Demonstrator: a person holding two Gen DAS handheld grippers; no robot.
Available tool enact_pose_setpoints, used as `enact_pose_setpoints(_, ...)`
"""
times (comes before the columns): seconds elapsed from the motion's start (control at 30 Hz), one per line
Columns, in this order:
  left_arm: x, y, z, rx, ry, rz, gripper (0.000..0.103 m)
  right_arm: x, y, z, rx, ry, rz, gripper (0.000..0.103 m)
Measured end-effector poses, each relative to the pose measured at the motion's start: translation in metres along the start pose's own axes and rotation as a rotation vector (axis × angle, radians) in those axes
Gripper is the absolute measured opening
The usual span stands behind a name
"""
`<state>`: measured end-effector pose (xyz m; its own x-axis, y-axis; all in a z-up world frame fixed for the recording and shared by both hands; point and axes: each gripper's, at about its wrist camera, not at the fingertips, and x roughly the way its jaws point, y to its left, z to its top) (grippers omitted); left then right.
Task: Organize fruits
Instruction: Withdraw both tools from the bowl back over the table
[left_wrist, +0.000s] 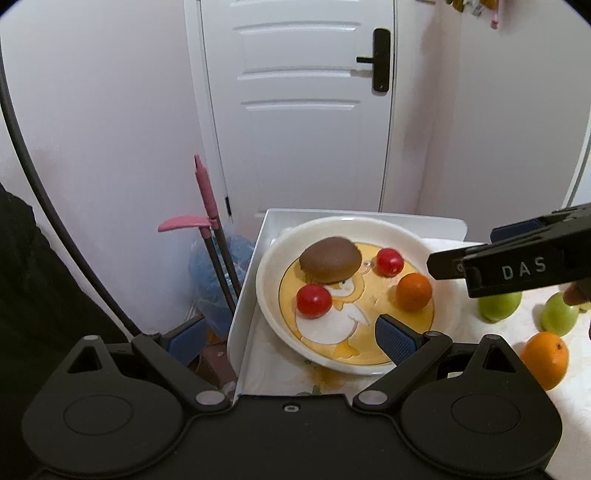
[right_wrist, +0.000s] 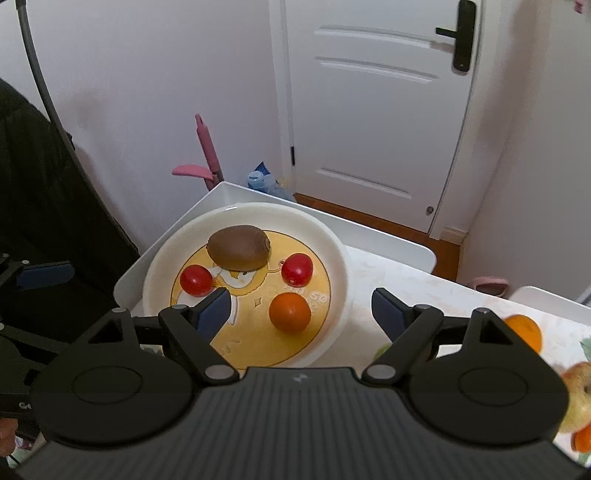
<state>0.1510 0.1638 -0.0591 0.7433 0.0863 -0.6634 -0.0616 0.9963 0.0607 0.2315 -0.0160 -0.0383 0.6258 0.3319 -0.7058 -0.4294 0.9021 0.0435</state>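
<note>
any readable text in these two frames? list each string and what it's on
"DAS" – white letters on the black body of the right gripper, seen from the left wrist view.
Plate: orange lettering beside the small orange, partly hidden and too blurred to read.
Lower left edge of the right wrist view: a white mark on black gear, cut off, not readable.
Nothing else legible.

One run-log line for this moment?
white duck-print plate: brown kiwi, small orange | right gripper: open, empty | left gripper: open
</note>
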Motion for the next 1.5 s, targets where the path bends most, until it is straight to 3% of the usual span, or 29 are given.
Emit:
enact_pose_setpoints(0.4, -0.031, -0.011, 0.013, 0.045, -0.073, -0.056, 0.099, -0.065, -0.024, -0.016, 0.126, -0.051, -0.102, 0.098)
enact_pose_setpoints(0.83, -0.046, -0.056, 0.018, 0.114, -0.098, -0.152, 0.099, -0.125, -0.09, -0.065, 0.2, -0.096, -0.243, 0.103)
enact_pose_setpoints(1.17, -0.06, -0.114, 0.01, 0.079, -0.087, -0.114, 0.099, -0.139, -0.158, -0.086, 0.152, -0.071, -0.205, 0.103)
enact_pose_setpoints(1.5, -0.048, -0.181, -0.018, 0.026, -0.047, -0.052, 0.099, -0.105, -0.218, -0.106, 0.028, -0.021, -0.127, 0.103)
